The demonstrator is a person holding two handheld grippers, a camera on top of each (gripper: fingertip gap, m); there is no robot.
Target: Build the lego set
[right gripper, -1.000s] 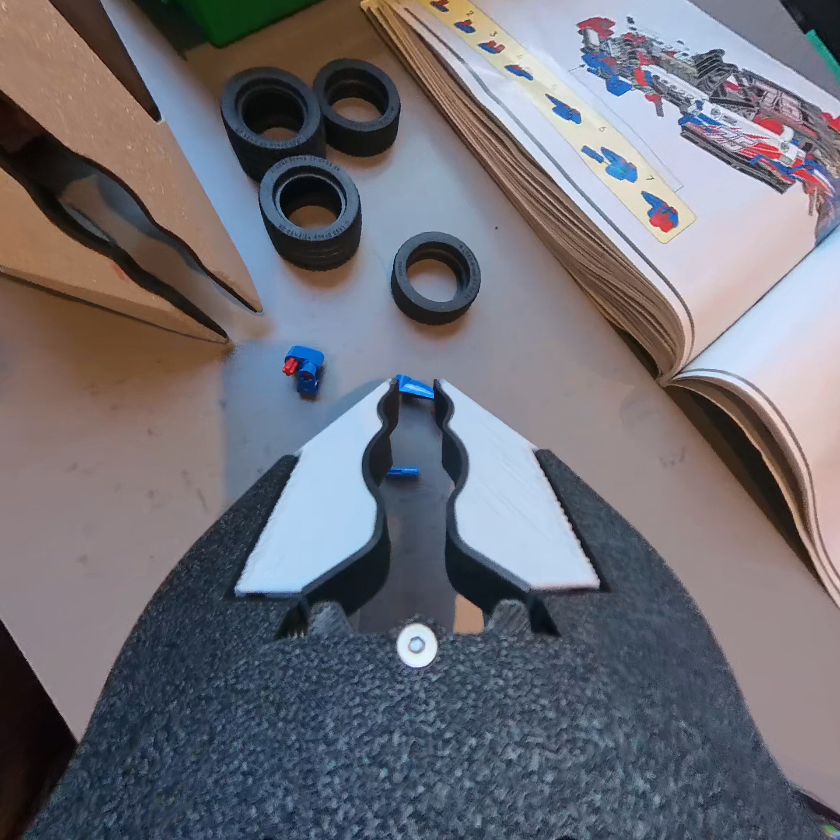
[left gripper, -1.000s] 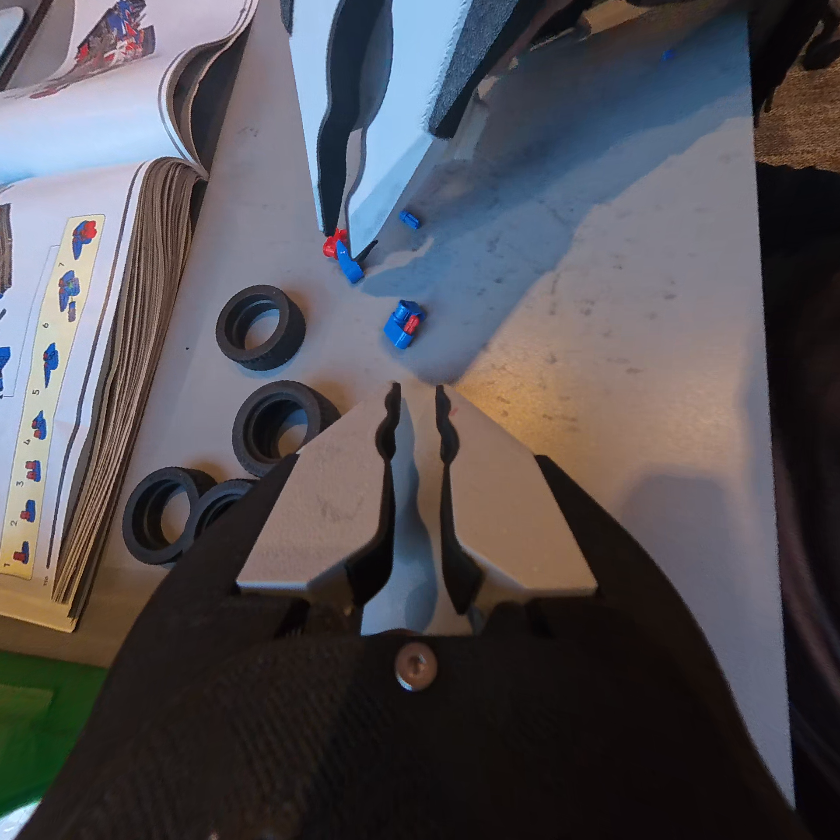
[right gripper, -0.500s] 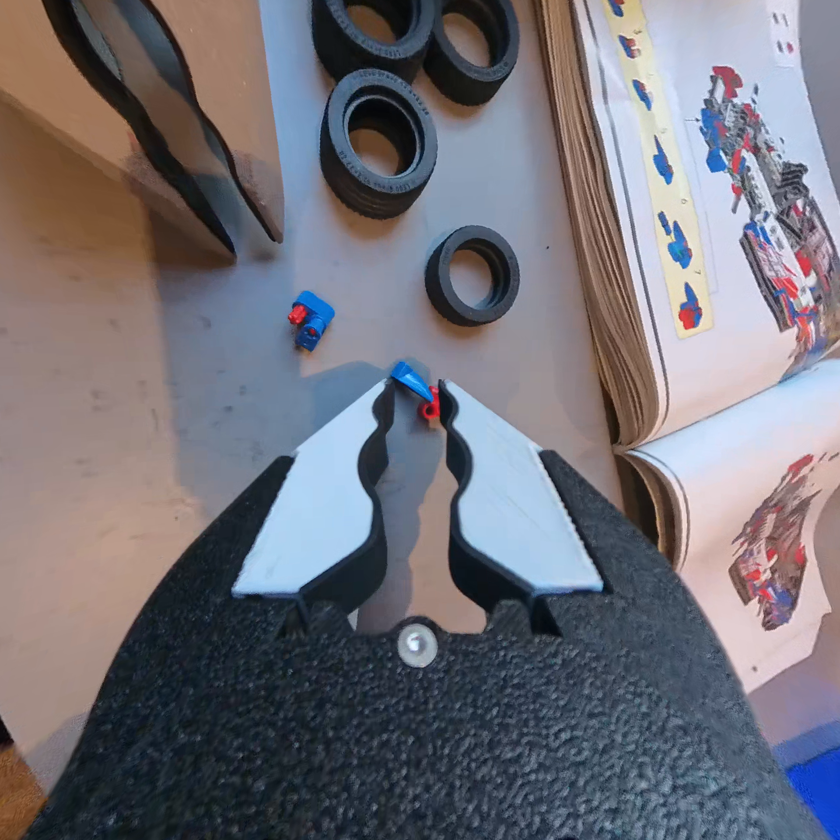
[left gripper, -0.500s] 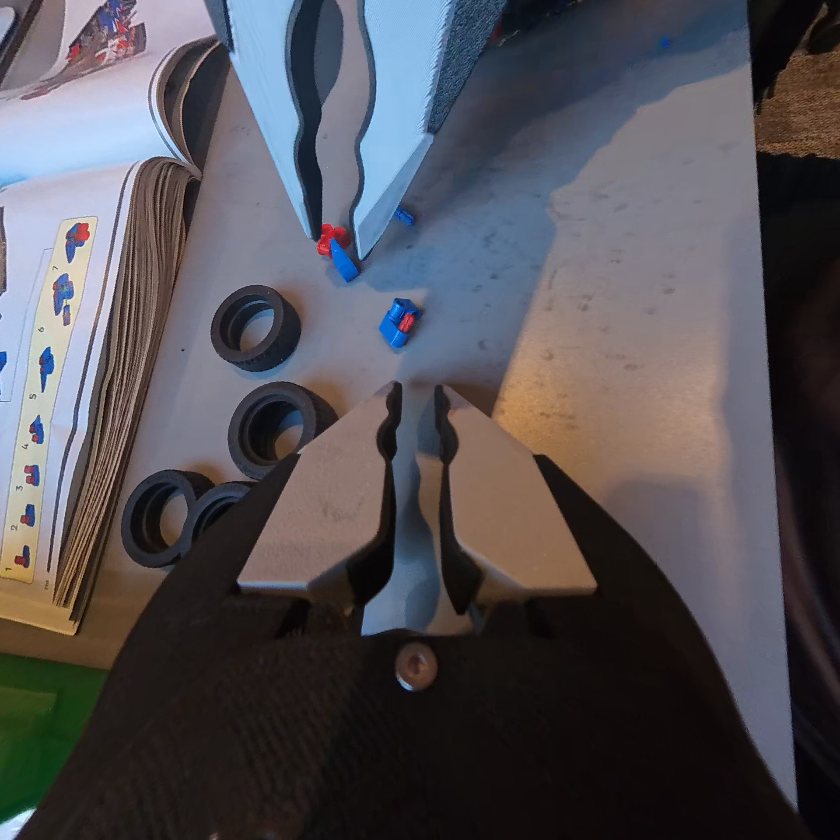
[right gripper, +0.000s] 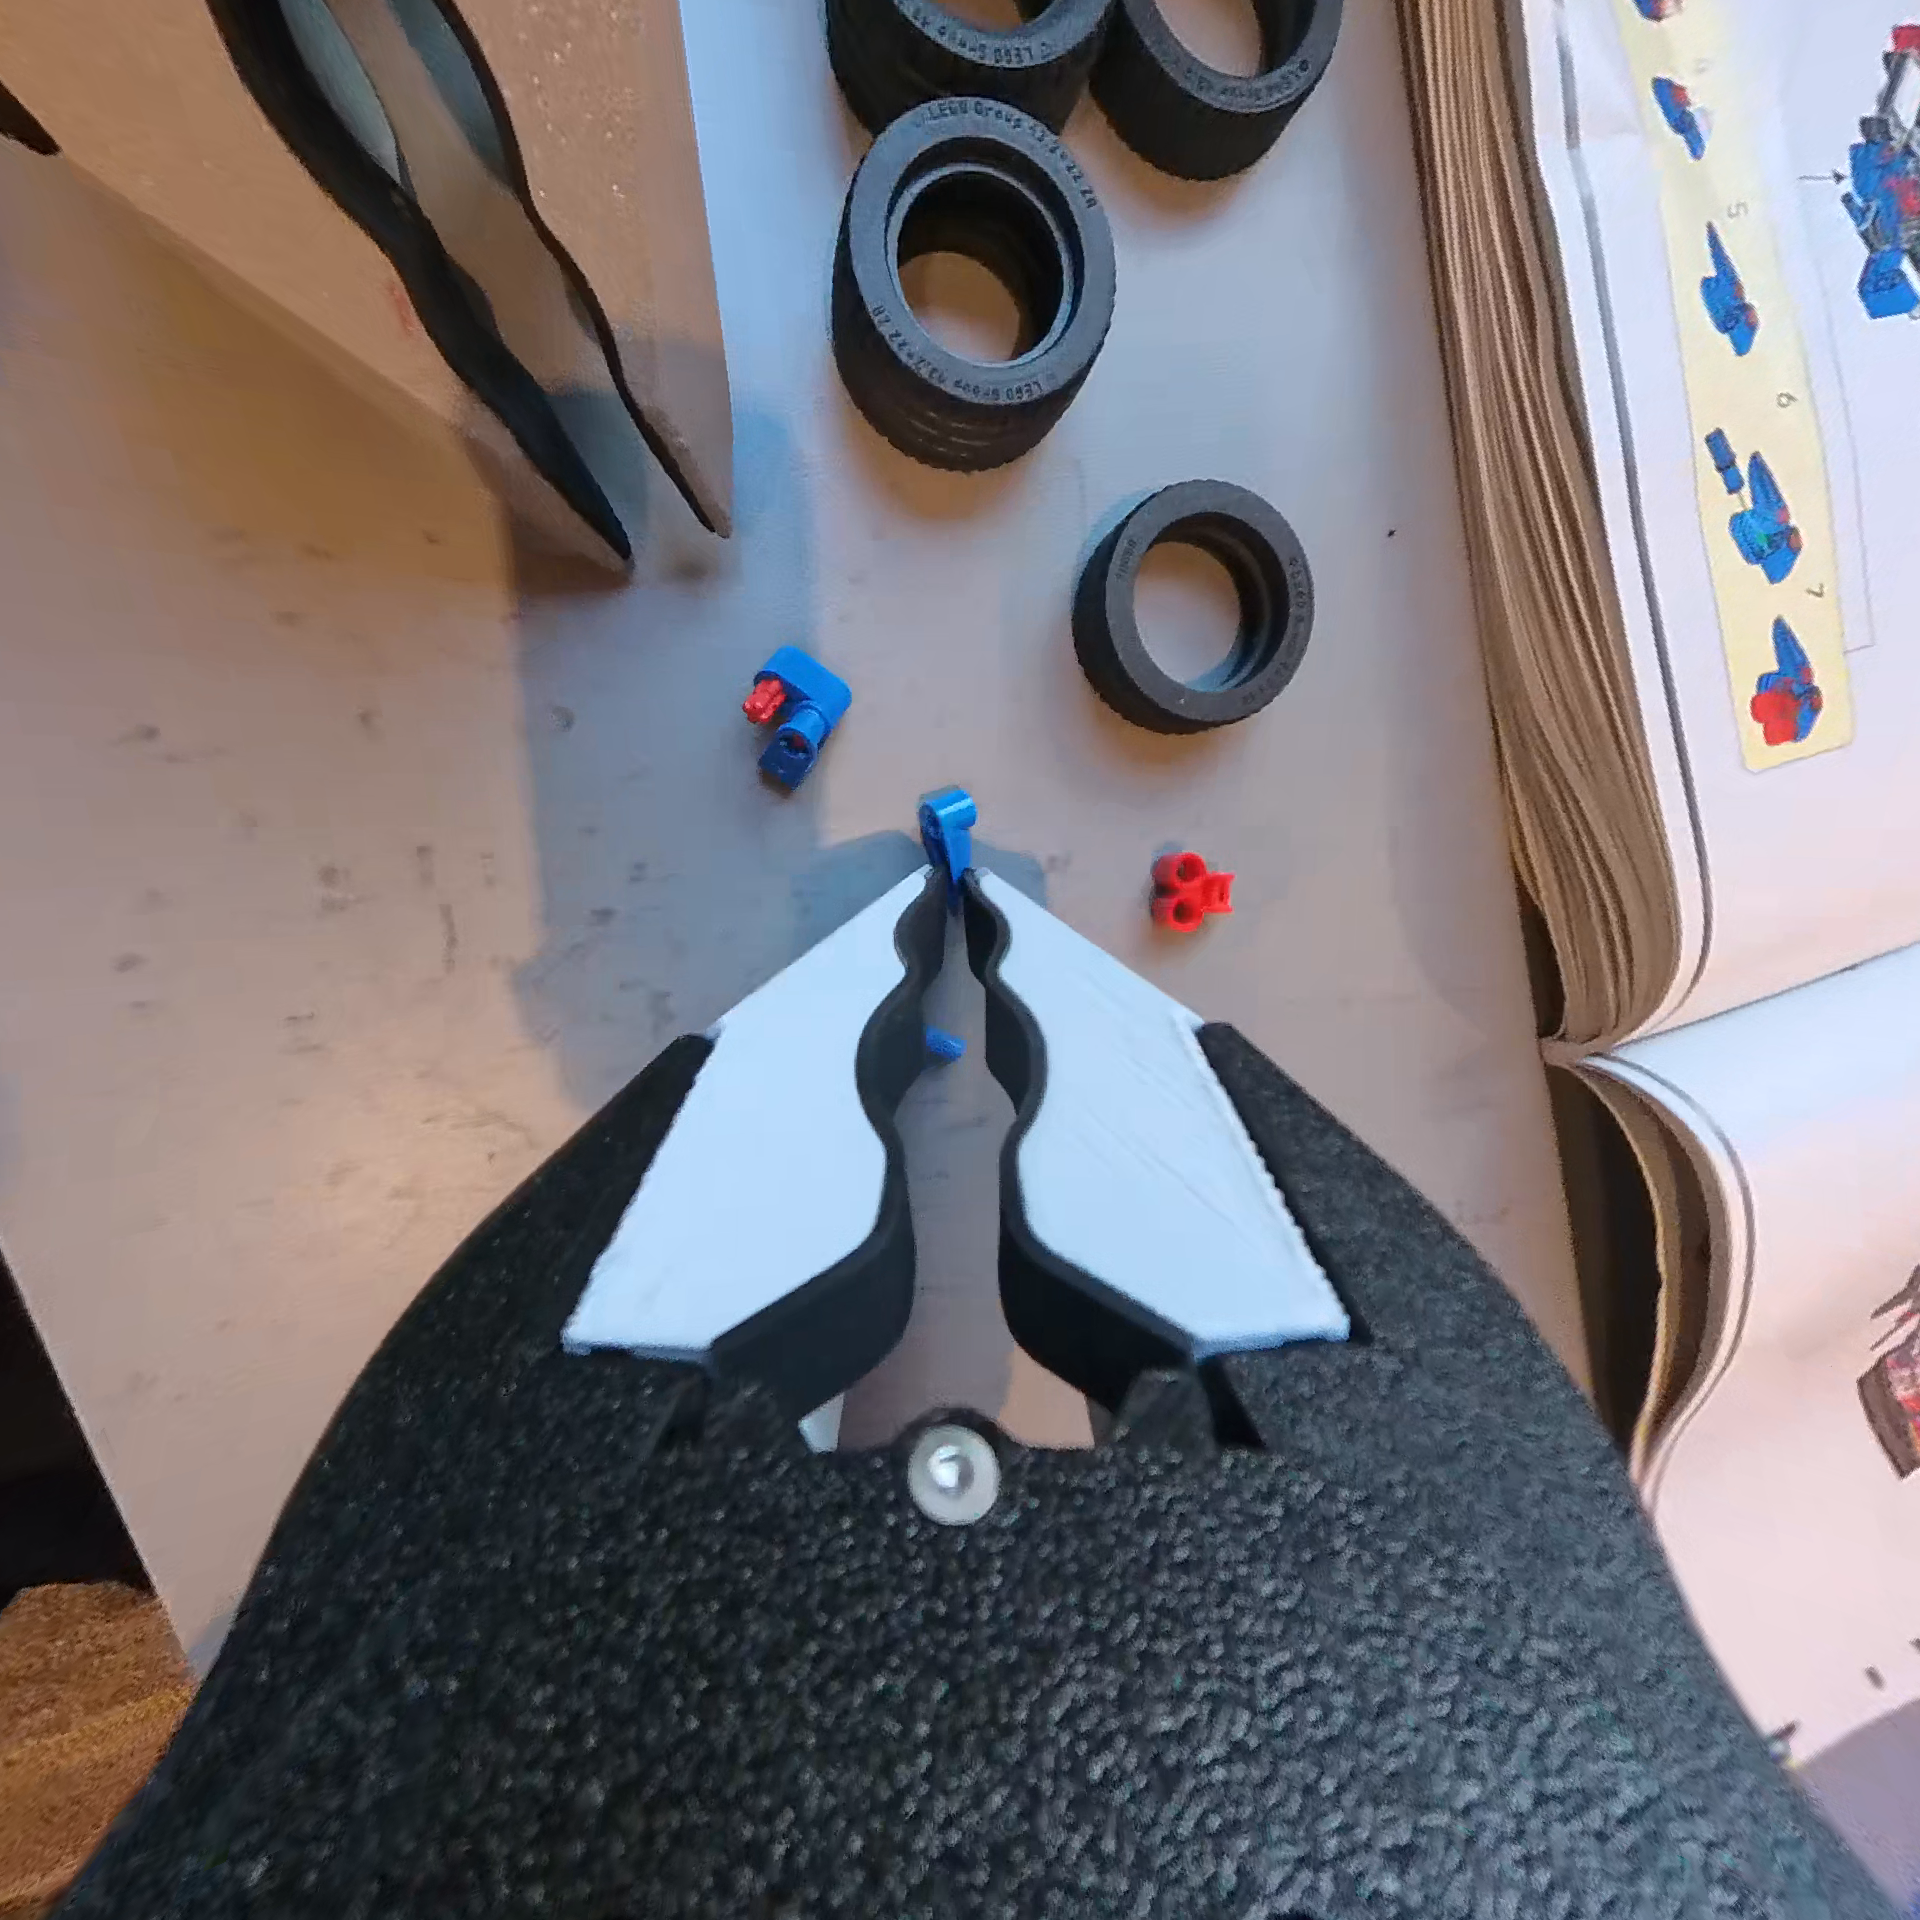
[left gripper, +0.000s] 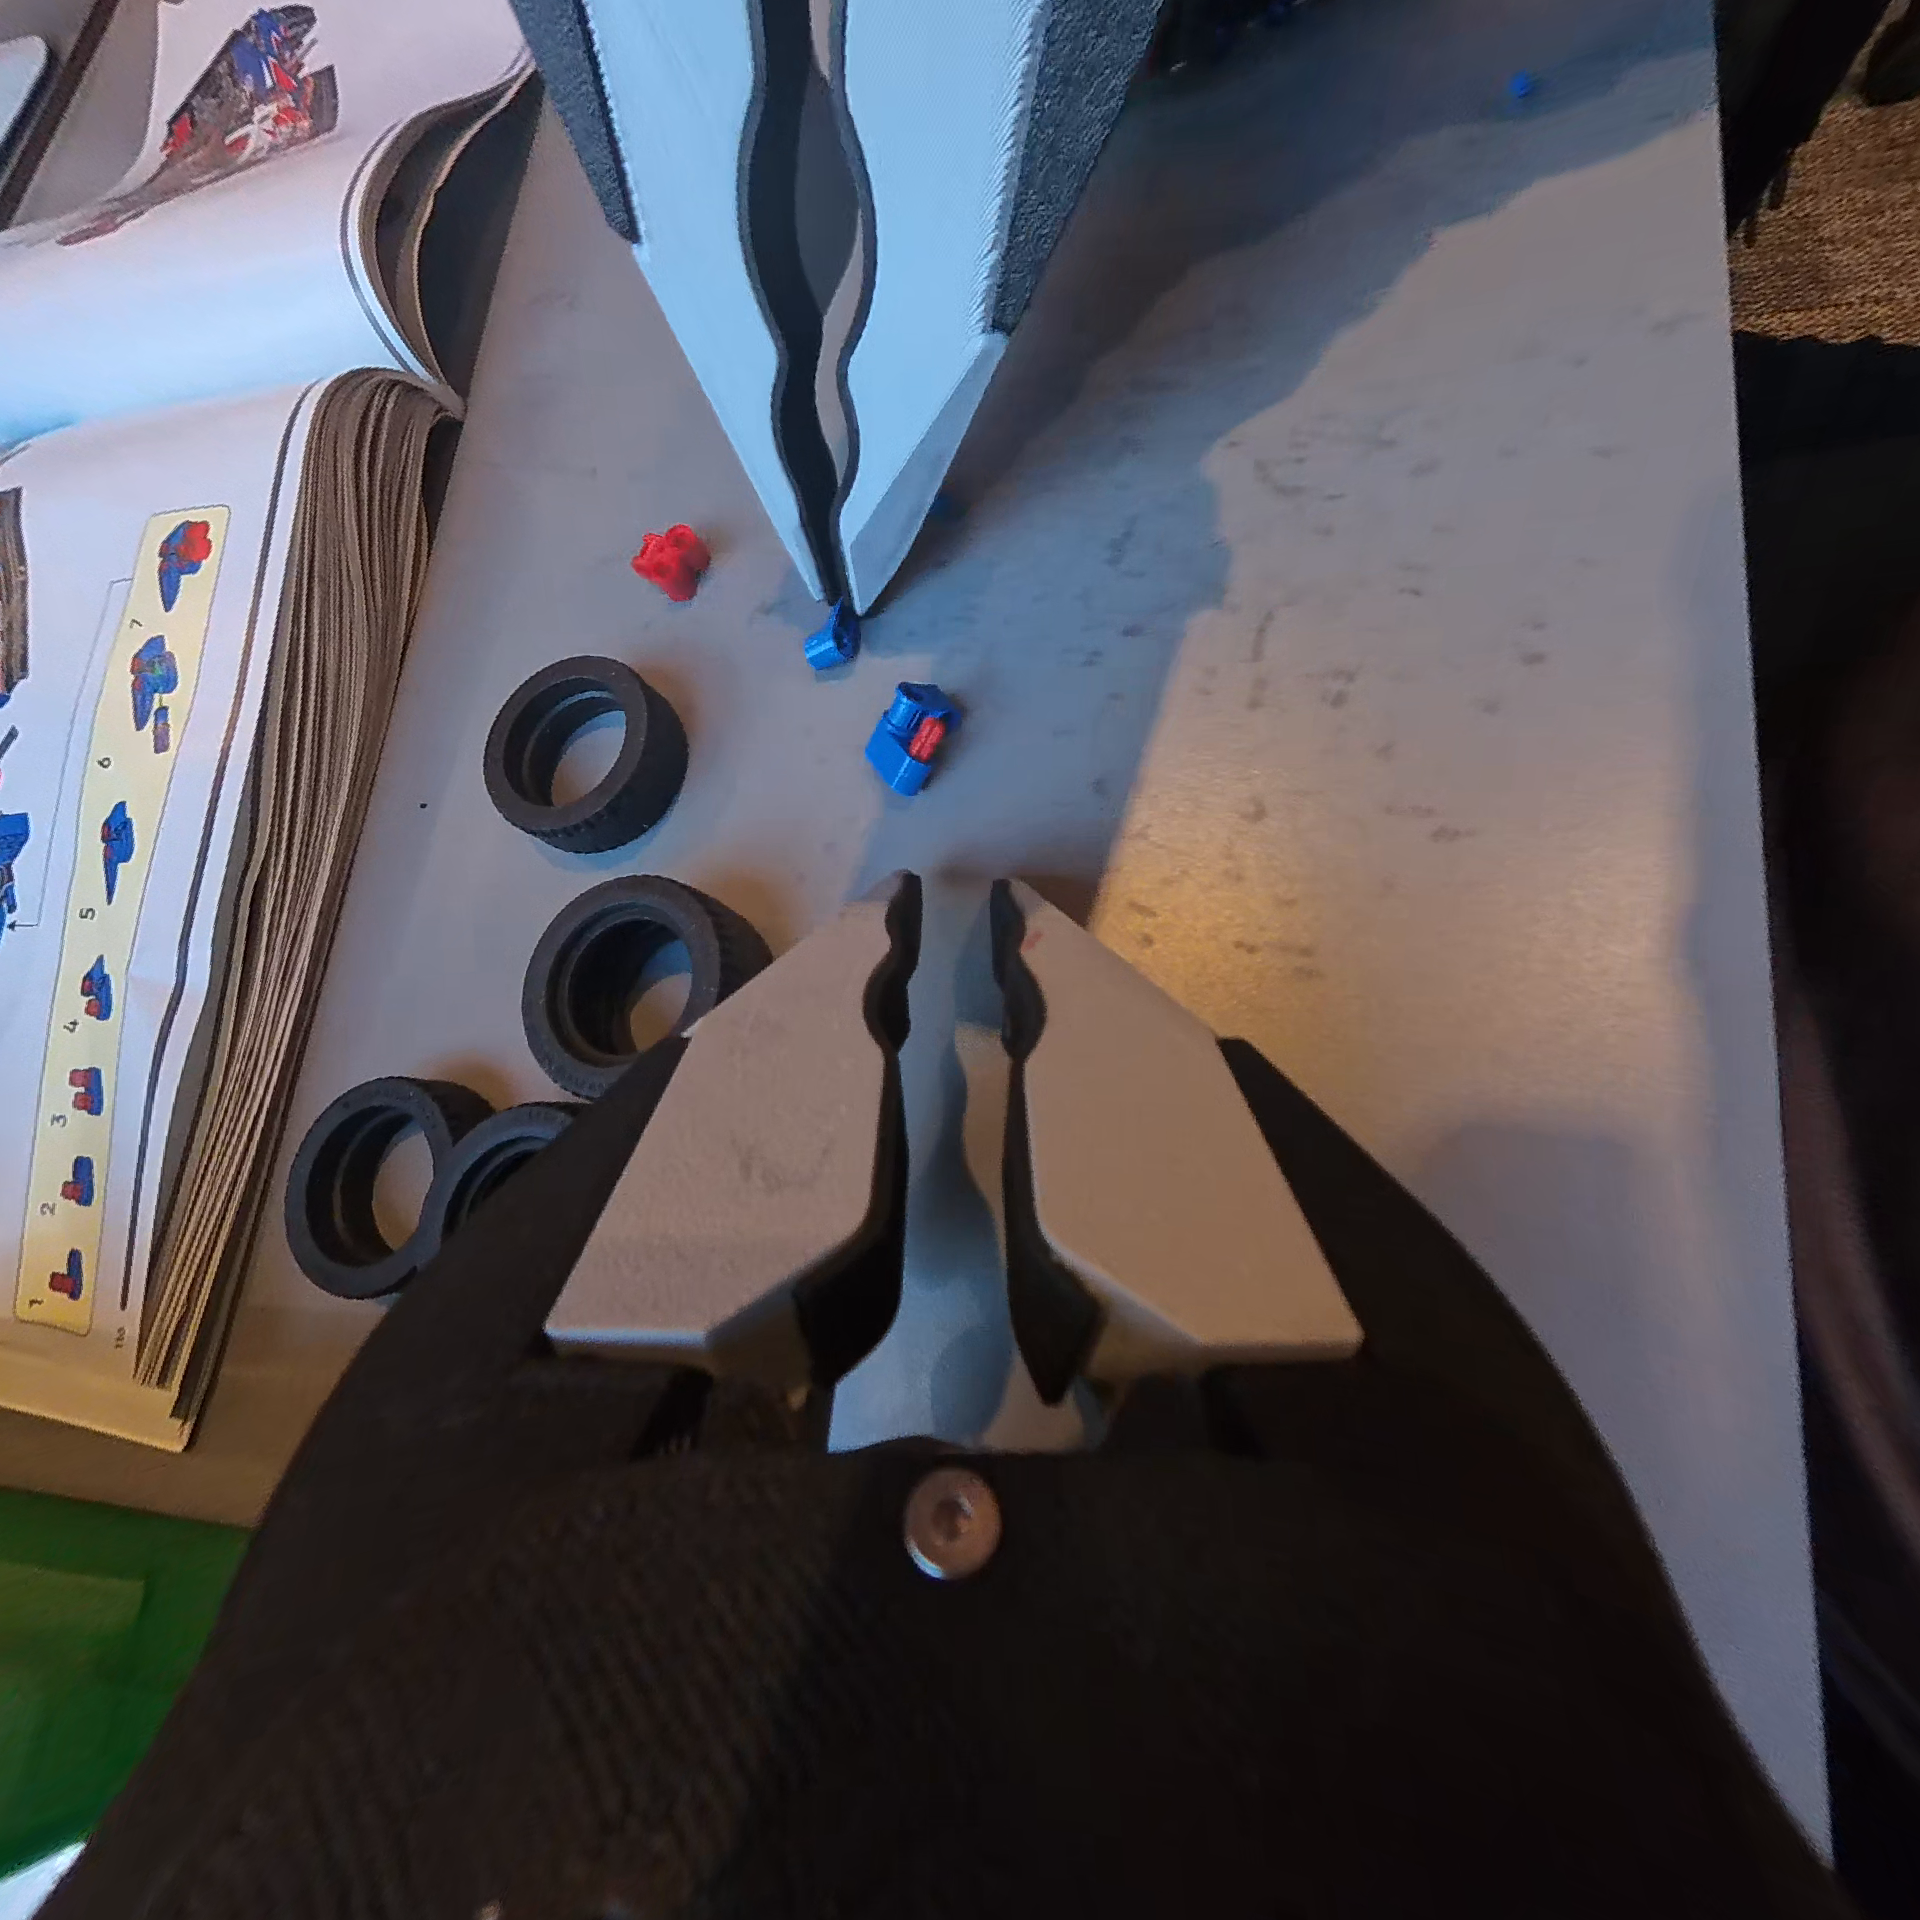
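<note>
My right gripper [right gripper: 948,878] is shut on a small blue lego piece [right gripper: 948,821], pinched at the very tips, low over the grey table [right gripper: 312,831]. It also shows in the left wrist view [left gripper: 842,608], tips down, with the blue piece [left gripper: 831,639]. A small red piece [right gripper: 1190,891] lies just right of the tips. A blue-and-red sub-assembly [right gripper: 795,712] lies to the left, between the two grippers [left gripper: 909,738]. A tiny blue pin [right gripper: 943,1044] lies under the right fingers. My left gripper [left gripper: 954,888] is slightly open and empty, short of the sub-assembly.
Several black tyres [left gripper: 582,753] [right gripper: 971,281] lie beside the open instruction book [left gripper: 156,831] [right gripper: 1662,416]. A green object [left gripper: 83,1621] sits at the near left. The table edge [left gripper: 1745,831] runs along the right, with dark floor beyond. The left gripper's tips are roughly 7 cm from the right gripper's. Left tips and right tips are each some 15 cm from the open instruction book [right gripper: 1662,416]. It is also in sight in the left wrist view [left gripper: 189,767].
My right gripper has swung round and shut on the blue piece. The red piece, earlier between its tips, now lies apart to the side. My left gripper has barely moved.
</note>
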